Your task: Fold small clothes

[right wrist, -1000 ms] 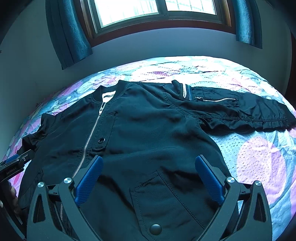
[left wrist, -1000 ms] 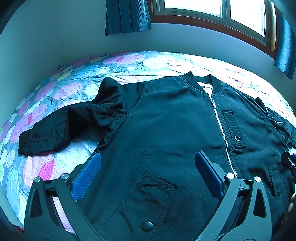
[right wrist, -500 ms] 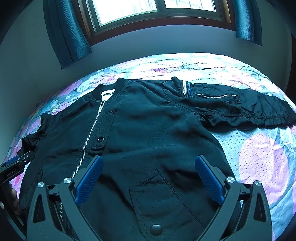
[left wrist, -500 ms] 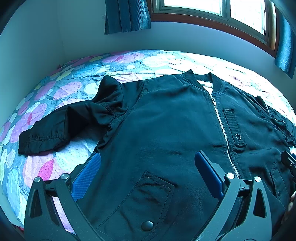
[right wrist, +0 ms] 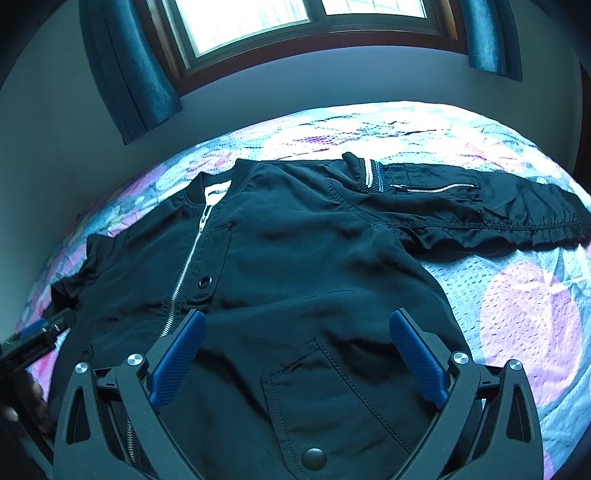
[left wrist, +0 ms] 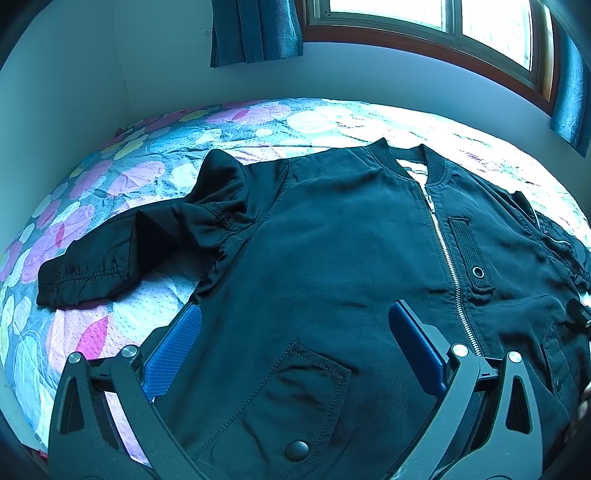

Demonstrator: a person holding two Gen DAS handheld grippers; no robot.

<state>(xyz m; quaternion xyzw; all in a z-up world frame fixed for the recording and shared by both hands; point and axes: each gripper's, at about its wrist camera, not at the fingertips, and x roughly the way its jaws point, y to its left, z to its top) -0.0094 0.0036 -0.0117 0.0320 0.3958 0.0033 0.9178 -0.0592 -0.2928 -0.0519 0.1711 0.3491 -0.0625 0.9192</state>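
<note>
right tool (right wrist: 297,354) | edged closer over jacket (right wrist: 295,258)

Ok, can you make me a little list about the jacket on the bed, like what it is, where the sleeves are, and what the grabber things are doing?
garment: black jacket, zipped, lying front up
surface: flowery bedspread
sleeves: both spread out to the sides, none folded in yet
left hand-held gripper: open, over the jacket's lower left part
right hand-held gripper: open, over the lower right part
background: window with blue curtains
</note>
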